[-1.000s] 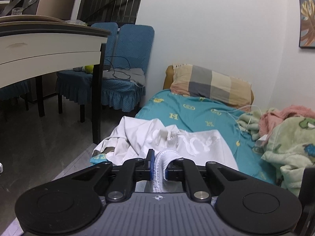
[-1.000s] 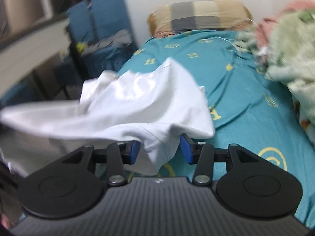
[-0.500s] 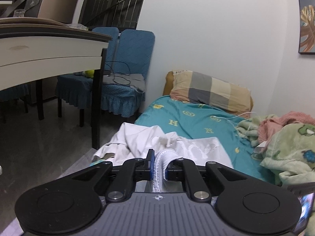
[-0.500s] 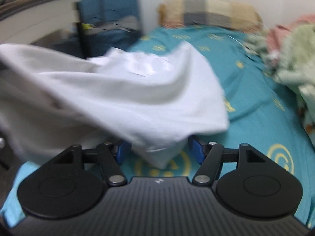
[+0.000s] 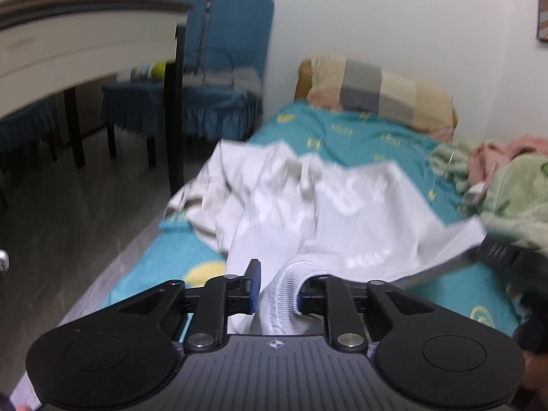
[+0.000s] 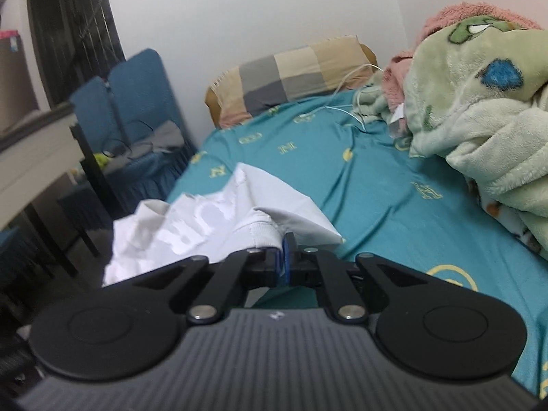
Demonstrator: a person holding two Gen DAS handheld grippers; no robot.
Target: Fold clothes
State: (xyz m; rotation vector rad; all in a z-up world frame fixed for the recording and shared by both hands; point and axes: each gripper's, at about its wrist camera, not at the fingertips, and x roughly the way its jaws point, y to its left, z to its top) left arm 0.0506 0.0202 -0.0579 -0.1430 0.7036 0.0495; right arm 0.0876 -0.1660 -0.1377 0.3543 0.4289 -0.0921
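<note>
A white shirt [image 5: 325,212] lies crumpled across the near left part of a teal bed [image 5: 359,137]. My left gripper [image 5: 278,291] is shut on the shirt's ribbed collar band, which fills the gap between the blue pads. One edge of the shirt is stretched out to the right toward my right gripper [image 5: 496,250]. In the right wrist view, the right gripper [image 6: 286,260] is shut, its pads together on a ribbed edge of the shirt [image 6: 191,226]. The rest of the cloth bunches to its left on the bed [image 6: 342,185].
A checked pillow [image 6: 291,75] lies at the head of the bed. A green and pink blanket heap [image 6: 479,102] fills the right side, with a white cable [image 6: 342,109] beside it. Left of the bed are a table [image 5: 68,41], blue chairs [image 5: 233,51] and bare floor.
The right gripper went from open under the shirt to shut on its edge and drew it rightward. The shirt is now spread wider, and the left fingers stand slightly farther apart around the collar.
</note>
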